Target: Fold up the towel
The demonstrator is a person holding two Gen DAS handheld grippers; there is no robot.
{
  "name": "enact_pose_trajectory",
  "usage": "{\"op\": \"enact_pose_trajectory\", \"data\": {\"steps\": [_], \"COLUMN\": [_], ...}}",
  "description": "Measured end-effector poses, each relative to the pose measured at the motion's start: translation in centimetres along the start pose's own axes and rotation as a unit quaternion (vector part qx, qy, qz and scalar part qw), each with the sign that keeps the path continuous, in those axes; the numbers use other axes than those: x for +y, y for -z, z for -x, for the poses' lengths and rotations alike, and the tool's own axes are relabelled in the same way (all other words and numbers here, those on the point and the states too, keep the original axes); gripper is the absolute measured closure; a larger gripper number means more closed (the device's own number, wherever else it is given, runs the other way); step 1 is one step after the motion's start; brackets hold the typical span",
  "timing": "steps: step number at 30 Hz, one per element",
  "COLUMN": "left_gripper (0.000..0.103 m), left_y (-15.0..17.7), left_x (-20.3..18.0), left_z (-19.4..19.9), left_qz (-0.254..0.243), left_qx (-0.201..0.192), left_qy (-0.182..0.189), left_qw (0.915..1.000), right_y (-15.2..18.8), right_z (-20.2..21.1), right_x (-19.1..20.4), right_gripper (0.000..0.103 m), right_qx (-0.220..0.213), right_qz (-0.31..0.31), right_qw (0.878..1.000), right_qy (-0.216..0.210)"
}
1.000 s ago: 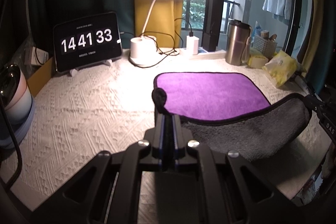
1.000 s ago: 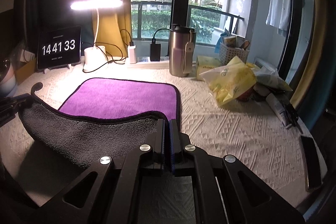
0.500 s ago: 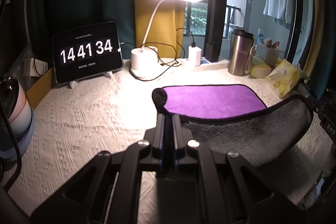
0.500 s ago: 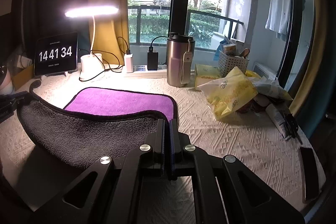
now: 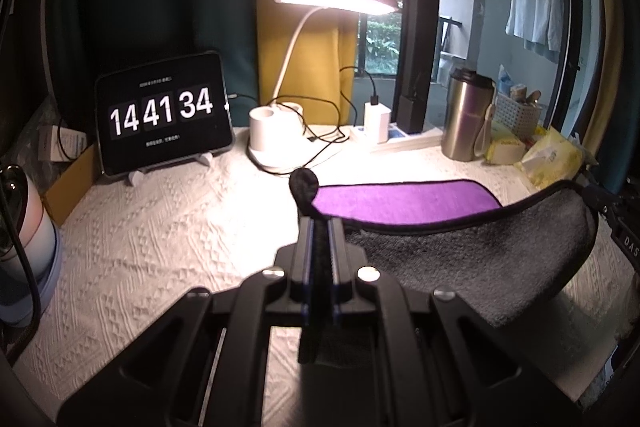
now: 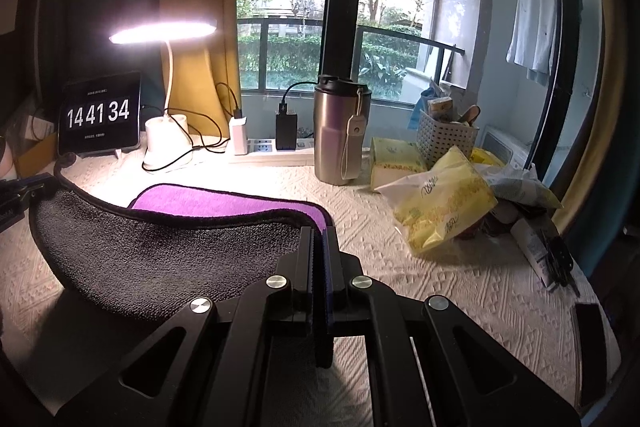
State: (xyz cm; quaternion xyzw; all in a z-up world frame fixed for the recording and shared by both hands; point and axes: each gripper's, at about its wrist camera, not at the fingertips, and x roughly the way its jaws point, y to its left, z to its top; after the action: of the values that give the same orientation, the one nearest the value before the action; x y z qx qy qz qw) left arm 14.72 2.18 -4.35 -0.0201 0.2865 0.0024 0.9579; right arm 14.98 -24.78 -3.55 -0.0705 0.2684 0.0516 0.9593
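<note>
The towel (image 5: 460,255) is purple on one face and grey on the other, with black trim. Its near edge is lifted off the table and sags between the two grippers, grey side toward me; the purple far part (image 5: 404,201) lies flat. My left gripper (image 5: 319,227) is shut on the towel's near left corner. My right gripper (image 6: 318,235) is shut on the near right corner. The towel also shows in the right wrist view (image 6: 168,255), and the left gripper appears there at the left edge (image 6: 24,193).
A tablet clock (image 5: 162,113), a lit desk lamp (image 5: 276,135), chargers and a power strip (image 6: 272,151) stand at the back. A steel tumbler (image 6: 336,131), yellow bags (image 6: 444,203), a basket (image 6: 446,139) sit right. A pale container (image 5: 24,239) stands left. White textured cloth (image 5: 160,227) covers the table.
Both grippers have raised the towel's near edge higher and carried it toward the far side; less of the purple face shows now.
</note>
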Motion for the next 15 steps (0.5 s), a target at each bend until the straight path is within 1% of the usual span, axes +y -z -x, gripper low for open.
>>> {"op": "enact_pose_trajectory", "data": {"steps": [15], "left_gripper": [0.096], "left_y": [-1.7], "left_x": [0.0], "left_z": [-2.3], "left_qz": [0.006], "left_qx": [-0.009], "left_qy": [-0.007], "left_qw": [0.9999], "right_y": [-1.6], "right_z": [-2.6], "right_x": [-0.5], "right_gripper": [0.098], "right_qx": [-0.006], "right_qz": [0.002], "right_qw": [1.0], "right_qy": [0.003]}}
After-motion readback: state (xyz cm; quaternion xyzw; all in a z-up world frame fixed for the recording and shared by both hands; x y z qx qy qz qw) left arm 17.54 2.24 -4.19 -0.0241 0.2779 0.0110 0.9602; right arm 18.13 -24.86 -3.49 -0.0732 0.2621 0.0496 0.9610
